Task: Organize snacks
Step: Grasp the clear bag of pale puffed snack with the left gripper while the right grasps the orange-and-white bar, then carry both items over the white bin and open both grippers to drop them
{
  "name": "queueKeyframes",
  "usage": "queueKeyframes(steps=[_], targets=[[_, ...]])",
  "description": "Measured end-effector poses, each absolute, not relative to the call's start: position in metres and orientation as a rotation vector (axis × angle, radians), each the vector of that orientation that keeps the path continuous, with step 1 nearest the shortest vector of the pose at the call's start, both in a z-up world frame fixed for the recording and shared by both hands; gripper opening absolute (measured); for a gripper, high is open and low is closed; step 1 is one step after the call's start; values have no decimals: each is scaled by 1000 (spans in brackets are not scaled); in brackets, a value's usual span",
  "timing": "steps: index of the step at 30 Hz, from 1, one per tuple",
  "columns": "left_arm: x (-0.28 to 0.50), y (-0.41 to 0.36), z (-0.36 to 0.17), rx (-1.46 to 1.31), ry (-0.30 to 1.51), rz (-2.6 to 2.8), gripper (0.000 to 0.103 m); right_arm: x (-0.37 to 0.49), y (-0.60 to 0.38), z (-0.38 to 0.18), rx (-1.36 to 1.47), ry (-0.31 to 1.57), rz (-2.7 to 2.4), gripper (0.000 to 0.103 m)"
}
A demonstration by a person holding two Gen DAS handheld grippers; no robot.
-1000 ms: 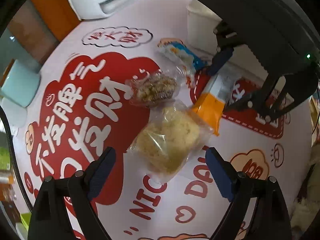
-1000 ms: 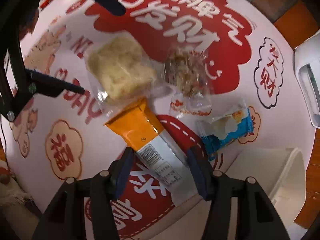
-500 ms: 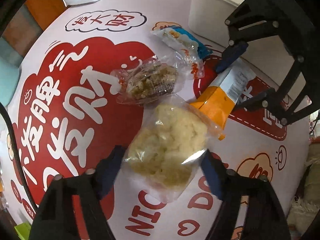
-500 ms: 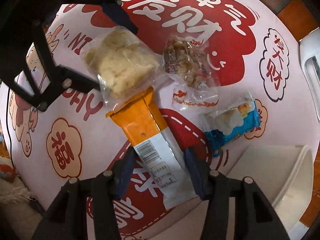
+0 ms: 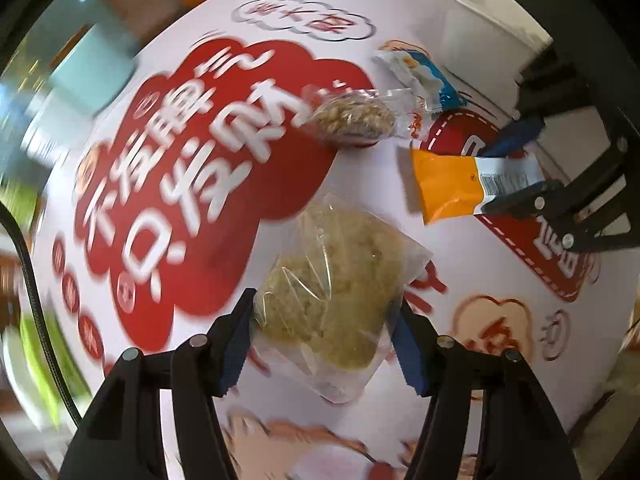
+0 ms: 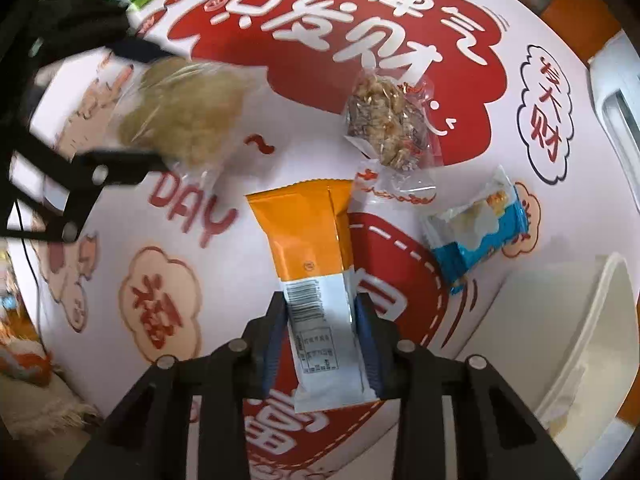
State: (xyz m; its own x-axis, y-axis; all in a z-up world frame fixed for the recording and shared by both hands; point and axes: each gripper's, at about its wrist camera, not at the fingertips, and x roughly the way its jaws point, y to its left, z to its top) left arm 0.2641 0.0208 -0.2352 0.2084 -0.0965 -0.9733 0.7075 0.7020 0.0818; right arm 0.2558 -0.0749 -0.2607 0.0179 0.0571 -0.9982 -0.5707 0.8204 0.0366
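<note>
Tablecloth (red-printed) bears snacks; both grippers closing on packets.

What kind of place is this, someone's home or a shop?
Probably a home, at a dining or living-room table. A festive printed tablecloth covers it, wrapped snacks such as the orange packet lie loose beside a white bin, and a white appliance stands at the edge.

The left gripper is closing on a clear bag of pale crumbly cake, pads touching its sides. Further away, the right gripper pinches an orange-and-white packet.
</note>
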Motion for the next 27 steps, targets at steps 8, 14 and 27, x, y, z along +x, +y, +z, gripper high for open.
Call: queueKeyframes(steps=[8, 14, 27], targets=[[207, 32, -171, 438, 1211, -500, 62, 209, -80, -210, -163, 1344, 505, 34], [162, 26, -108, 340, 1087, -457, 62, 148, -112, -172, 82, 1234, 449, 34], [133, -79, -82, 374, 1006, -518, 62, 119, -221, -139, 315, 1093, 277, 34]])
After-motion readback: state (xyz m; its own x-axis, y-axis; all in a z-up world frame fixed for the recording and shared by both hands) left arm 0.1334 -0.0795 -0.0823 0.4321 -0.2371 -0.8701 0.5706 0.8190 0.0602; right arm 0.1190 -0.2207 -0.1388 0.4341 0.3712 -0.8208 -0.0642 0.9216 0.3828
